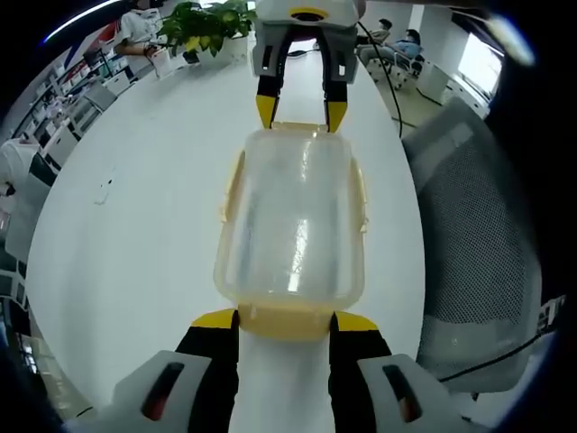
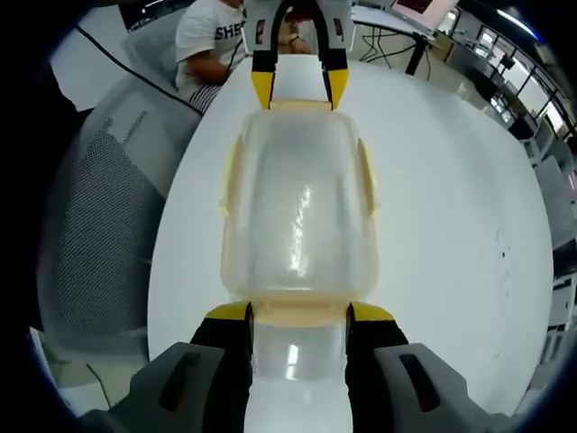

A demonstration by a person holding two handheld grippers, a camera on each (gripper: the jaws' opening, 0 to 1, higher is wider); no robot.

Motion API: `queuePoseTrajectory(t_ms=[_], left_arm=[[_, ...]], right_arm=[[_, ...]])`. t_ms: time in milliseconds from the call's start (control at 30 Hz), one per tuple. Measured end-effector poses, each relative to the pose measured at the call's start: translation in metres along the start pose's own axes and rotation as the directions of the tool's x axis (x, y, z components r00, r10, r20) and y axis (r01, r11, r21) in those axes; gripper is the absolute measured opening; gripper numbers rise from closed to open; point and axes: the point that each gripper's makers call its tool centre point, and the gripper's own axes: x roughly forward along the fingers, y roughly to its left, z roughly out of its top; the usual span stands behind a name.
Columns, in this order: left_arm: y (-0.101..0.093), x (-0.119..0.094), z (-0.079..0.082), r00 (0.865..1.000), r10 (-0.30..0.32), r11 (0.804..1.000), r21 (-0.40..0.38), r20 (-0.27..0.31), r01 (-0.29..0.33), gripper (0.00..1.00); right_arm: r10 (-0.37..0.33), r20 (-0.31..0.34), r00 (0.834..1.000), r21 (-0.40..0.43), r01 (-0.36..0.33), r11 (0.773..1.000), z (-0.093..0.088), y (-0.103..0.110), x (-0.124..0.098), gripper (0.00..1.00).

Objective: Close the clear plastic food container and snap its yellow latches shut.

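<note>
The clear plastic food container [image 1: 293, 225] lies lengthwise on the white table [image 1: 135, 225], its lid resting on top. Yellow latches line its long sides [image 1: 233, 185] and both short ends. My left gripper [image 1: 285, 320] is open, and its yellow-tipped jaws straddle the near end latch [image 1: 285, 323]. At the far end my right gripper [image 1: 302, 113] is open around the opposite latch. In the right gripper view, the container [image 2: 297, 207] runs away from my right gripper [image 2: 299, 313], whose jaws flank its end latch [image 2: 299, 314]. The left gripper [image 2: 300, 90] faces it.
A grey mesh chair [image 1: 478, 225] stands close to the table's edge, also seen as the chair [image 2: 99, 207]. A person in a white shirt [image 2: 212, 36] sits behind the left gripper. Potted plants [image 1: 207, 23] and shelves [image 1: 54, 117] stand beyond the table.
</note>
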Motion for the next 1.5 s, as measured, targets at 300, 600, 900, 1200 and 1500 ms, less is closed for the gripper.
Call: queuePoseTrajectory(t_ms=[300, 600, 900, 1200, 1500], left_arm=[[-0.003, 0.006, 0.015, 1.000, 0.001, 1.000, -0.007, -0.004, -0.001, 0.33], [-0.005, 0.015, 0.031, 1.000, 0.002, 1.000, -0.005, -0.010, -0.003, 0.33], [-0.006, 0.025, 0.049, 1.000, 0.004, 1.000, -0.009, -0.009, -0.004, 0.33], [-0.010, 0.036, 0.071, 1.000, 0.004, 1.000, -0.010, -0.001, -0.004, 0.33], [-0.014, 0.043, 0.087, 1.000, 0.007, 1.000, -0.012, 0.008, -0.007, 0.33]], right_arm=[[0.004, 0.017, 1.000, -0.006, -0.004, 1.000, -0.017, 0.000, -0.006, 0.37], [0.007, 0.024, 1.000, 0.000, -0.007, 1.000, -0.035, 0.002, -0.010, 0.37], [0.012, 0.028, 1.000, 0.002, -0.012, 1.000, -0.055, 0.000, -0.016, 0.37], [0.003, 0.022, 1.000, -0.001, -0.003, 1.000, -0.079, 0.001, -0.022, 0.37], [-0.001, 0.038, 0.999, -0.002, 0.001, 1.000, -0.095, 0.004, -0.029, 0.37]])
